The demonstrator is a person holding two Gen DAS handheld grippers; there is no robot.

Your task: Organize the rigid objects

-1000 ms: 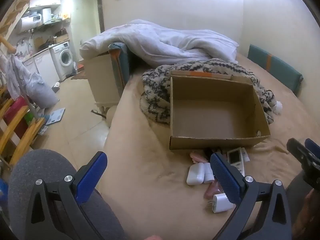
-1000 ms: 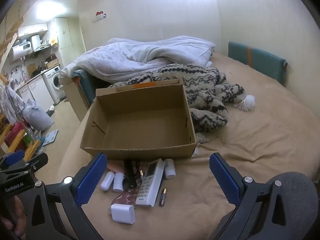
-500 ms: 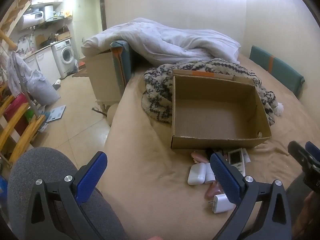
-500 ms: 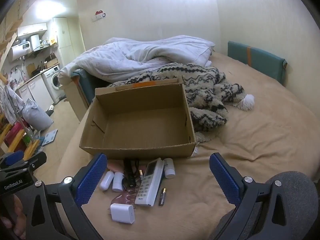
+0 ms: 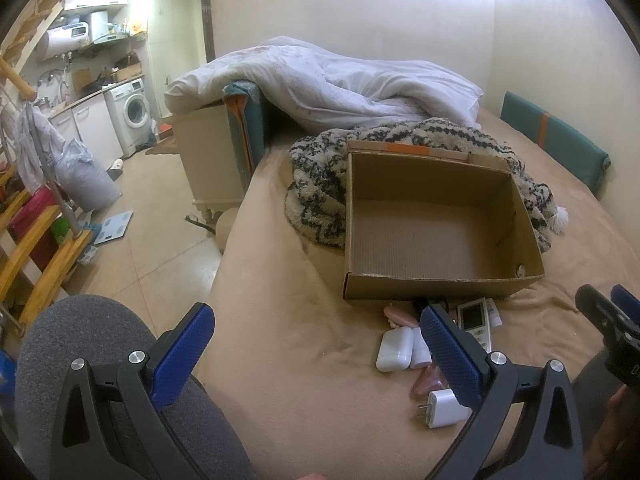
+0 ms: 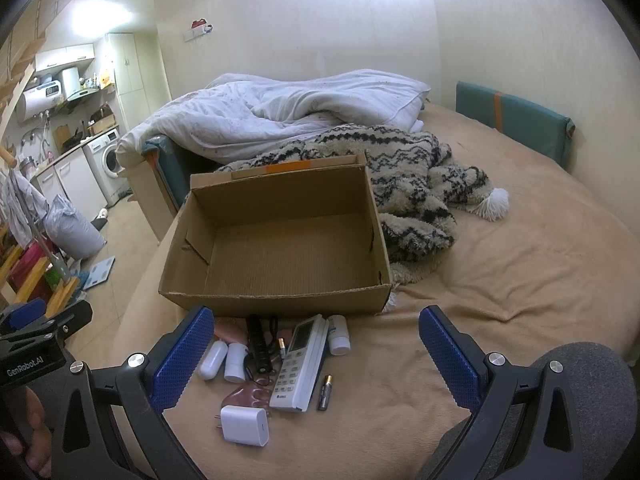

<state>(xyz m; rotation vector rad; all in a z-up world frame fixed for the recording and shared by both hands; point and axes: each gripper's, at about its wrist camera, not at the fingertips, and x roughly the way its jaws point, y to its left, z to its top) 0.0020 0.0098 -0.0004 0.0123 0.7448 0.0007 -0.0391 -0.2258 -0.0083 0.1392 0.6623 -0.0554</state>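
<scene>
My right gripper (image 6: 316, 354) hangs low over the bed with its blue pads spread wide and nothing between them; my left gripper (image 5: 316, 356) is just as wide apart and just as empty, off to the left of the work. Directly ahead of the right gripper, between its two fingers and a little below them, lies the scatter I have to sort: a white remote control (image 6: 301, 364) at centre, its long axis running away from me toward the cardboard box (image 6: 276, 300) and leaning slightly right at the far end. Just right of it lies a small battery (image 6: 325, 392), roughly parallel; nearest me, to its left, sits a white plug adapter (image 6: 243, 425). Farther left are two small white cases (image 6: 222, 360) and a black stick-shaped object (image 6: 256, 346), with a small white bottle (image 6: 338, 335) up against the box front. The box stands open and empty just beyond the pile. From the left gripper the same pile sits under and beyond its right finger, so I judge the right hand the better placed, closing across the remote's narrow width.
</scene>
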